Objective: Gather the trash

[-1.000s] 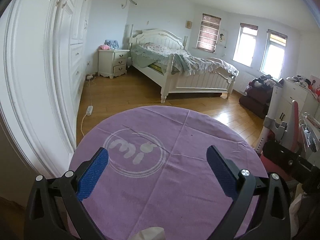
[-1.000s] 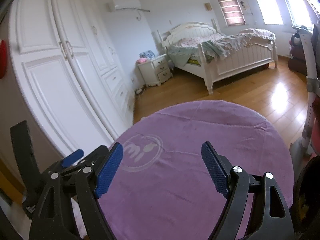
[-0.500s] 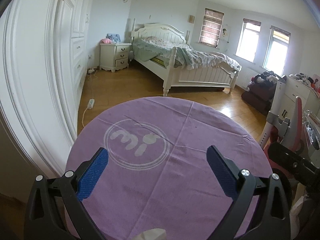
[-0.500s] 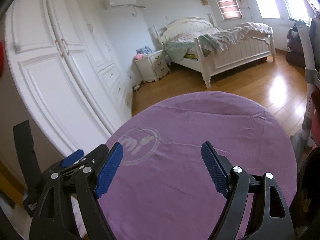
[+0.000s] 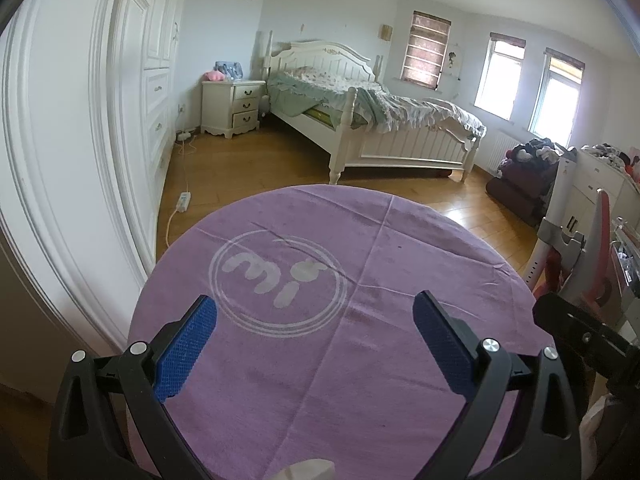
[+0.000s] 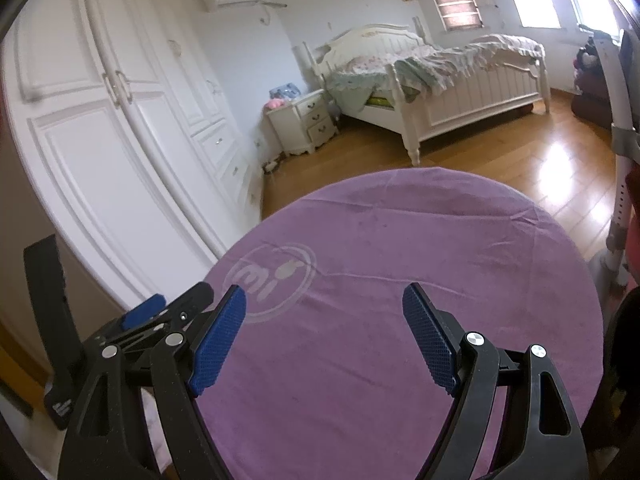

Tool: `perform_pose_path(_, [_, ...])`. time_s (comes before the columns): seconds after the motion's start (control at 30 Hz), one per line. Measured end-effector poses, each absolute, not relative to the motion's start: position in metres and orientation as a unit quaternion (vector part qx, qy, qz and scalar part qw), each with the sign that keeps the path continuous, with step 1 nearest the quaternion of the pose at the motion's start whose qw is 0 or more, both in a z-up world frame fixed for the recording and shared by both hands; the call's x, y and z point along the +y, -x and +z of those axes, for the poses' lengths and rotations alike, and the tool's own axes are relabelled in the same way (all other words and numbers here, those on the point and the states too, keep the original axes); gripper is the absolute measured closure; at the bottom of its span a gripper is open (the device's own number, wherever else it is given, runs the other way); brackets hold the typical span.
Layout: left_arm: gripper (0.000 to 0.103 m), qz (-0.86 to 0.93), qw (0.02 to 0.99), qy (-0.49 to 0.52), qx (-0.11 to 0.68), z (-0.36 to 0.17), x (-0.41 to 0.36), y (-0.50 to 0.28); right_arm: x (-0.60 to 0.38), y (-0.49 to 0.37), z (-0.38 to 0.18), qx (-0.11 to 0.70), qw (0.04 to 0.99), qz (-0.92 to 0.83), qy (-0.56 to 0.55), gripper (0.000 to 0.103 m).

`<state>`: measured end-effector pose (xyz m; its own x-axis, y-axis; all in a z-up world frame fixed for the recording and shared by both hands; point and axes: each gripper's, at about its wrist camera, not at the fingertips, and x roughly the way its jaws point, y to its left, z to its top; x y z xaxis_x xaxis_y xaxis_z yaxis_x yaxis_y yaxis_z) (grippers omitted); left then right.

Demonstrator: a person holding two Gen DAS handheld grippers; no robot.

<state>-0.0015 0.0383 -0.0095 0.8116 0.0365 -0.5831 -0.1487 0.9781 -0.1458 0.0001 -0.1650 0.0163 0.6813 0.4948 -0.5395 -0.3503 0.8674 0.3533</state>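
A round table with a purple cloth [image 5: 360, 340] bearing a white "mi" logo [image 5: 276, 280] fills the lower half of both views [image 6: 400, 260]. A small white crumpled piece [image 5: 306, 469] peeks in at the bottom edge of the left wrist view, near the table's front. My left gripper [image 5: 314, 340] is open and empty above the cloth. My right gripper [image 6: 324, 336] is open and empty above the cloth. The left gripper's blue-padded fingers [image 6: 144, 312] show at the lower left of the right wrist view.
White wardrobes [image 5: 80, 120] line the left wall. A white bed [image 5: 372, 120] and a nightstand [image 5: 234, 106] stand at the back. A power strip with cord [image 5: 183, 202] lies on the wooden floor. A white and red stand [image 5: 576, 248] stands at the right.
Both cameras have tilted down and moved slightly, so the table sits a little higher in view. Both grippers remain open. The white piece stays at the bottom edge.
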Motion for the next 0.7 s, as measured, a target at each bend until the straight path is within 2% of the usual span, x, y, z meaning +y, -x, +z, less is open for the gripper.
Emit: perform_pose_path(0.7, [0.005,0.054,0.945,0.088,0.312,-0.014,0.036,-0.004,-0.167,-0.013,0.004,0.336,0.905,0.231,-0.119,0.023])
